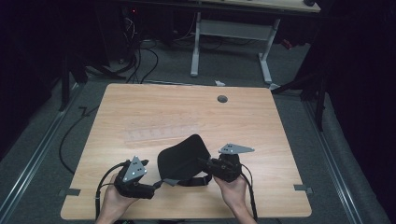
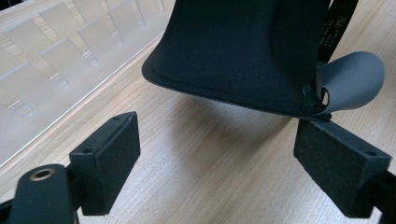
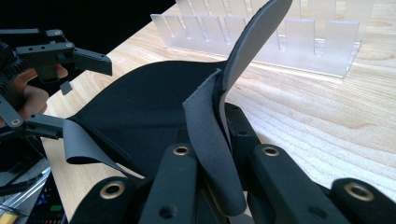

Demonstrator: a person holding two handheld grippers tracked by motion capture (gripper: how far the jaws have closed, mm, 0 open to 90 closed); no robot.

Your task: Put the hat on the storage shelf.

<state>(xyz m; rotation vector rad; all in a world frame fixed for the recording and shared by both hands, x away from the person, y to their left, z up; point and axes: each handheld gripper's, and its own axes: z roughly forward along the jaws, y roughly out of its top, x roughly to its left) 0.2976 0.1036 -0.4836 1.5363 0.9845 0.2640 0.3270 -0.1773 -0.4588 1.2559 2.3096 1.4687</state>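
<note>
Here the right gripper (image 3: 219,154) pinches the black pad (image 3: 140,121), left gripper (image 2: 215,154) agape.

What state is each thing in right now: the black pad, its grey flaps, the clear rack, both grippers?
Black pad: lifted at one side.
Grey flap: pinched upright.
Clear rack: flat, untouched.
Right gripper: shut on flap.
Left gripper: open, beside other flap.

The black pad (image 1: 182,158) looks like soft, matt foam cloth, grey underneath; the table (image 1: 154,109) is smooth, pale wood; the rack (image 2: 51,51) is cloudy, see-through plastic; the jaw pads (image 2: 109,161) look rough and black.
</note>
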